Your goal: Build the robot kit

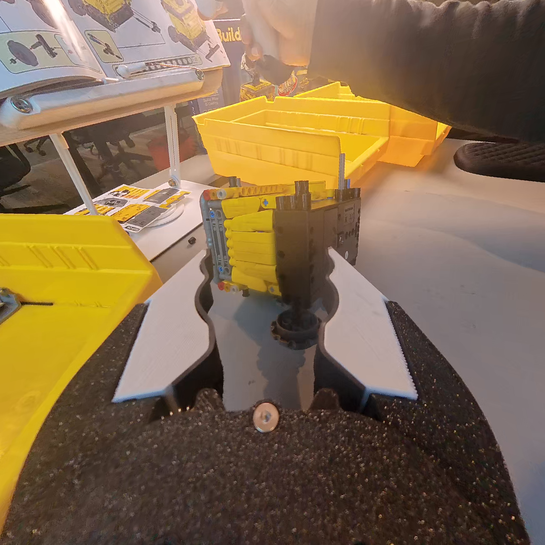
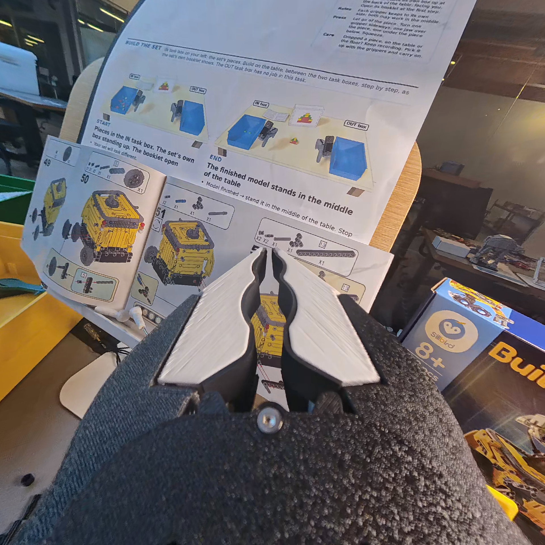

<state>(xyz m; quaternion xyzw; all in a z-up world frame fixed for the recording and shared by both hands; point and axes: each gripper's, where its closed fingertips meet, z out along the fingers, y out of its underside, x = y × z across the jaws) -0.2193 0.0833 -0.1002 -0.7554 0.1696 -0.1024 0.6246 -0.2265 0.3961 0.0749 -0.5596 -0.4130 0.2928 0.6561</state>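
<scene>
**Brick model stands between our left tongs on the counter**

Brick model [image 1: 280, 239], yellow and black, stands on the grey counter [image 1: 442, 280] at 12 o'clock from our left tongs [image 1: 269, 259]. Those tongs are spread wide, their white fingers [image 1: 174, 321] flanking the model's lower part; we cannot tell whether they touch it. A black wheel [image 1: 295, 328] on an axle sticks out of the model toward the camera, between the fingers. Yellow bins [image 1: 295, 138] sit beyond the model at 12 o'clock, and another yellow bin [image 1: 59, 280] lies at 9 o'clock. A sticker sheet [image 1: 132, 206] lies at 10 o'clock, under a stand carrying an open booklet [image 1: 103, 35]. A dark sleeve [image 1: 427, 65] crosses at 1 o'clock.

Our right tongs [image 2: 269, 250] are raised and nearly closed, holding nothing, tips just in front of the open booklet [image 2: 118, 230]. A printed sheet [image 2: 265, 103] stands behind it at 12 o'clock. A product box [image 2: 472, 368] stands at 3 o'clock.
</scene>
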